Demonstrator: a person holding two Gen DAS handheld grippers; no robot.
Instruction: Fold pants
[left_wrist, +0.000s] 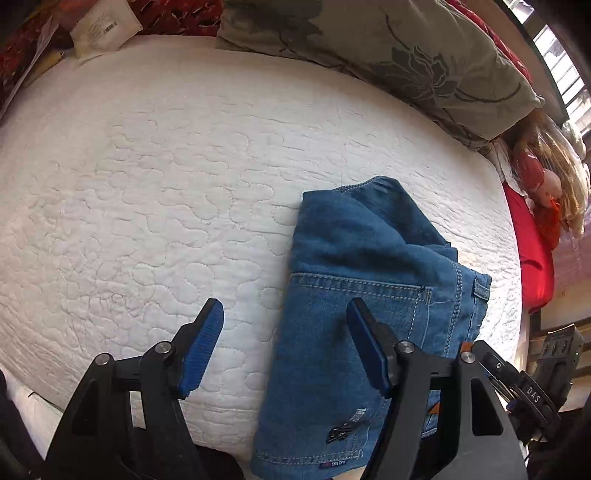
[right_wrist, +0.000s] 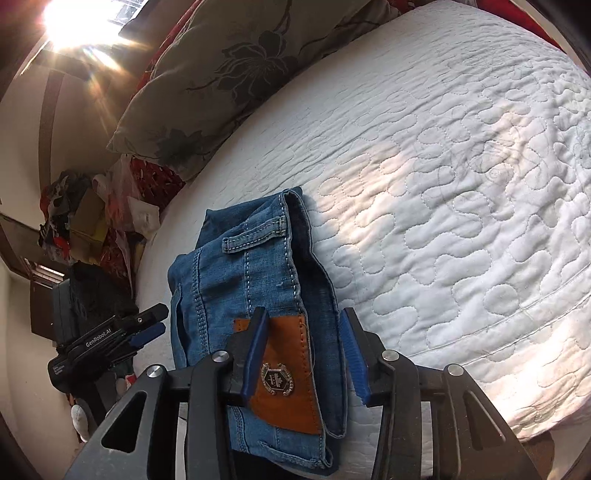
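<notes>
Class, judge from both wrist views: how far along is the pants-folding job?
Done: the blue denim pants lie in a compact folded bundle on the white quilted bedspread, with the brown leather waistband patch on top. In hand: nothing; the left gripper and right gripper are both open above the bundle. Left: probably only tidying the uneven edges, if anything.

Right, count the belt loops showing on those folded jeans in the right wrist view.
2. One belt loop lies across the waistband at the far end of the jeans; another runs along the left edge. Others may be folded under.
</notes>
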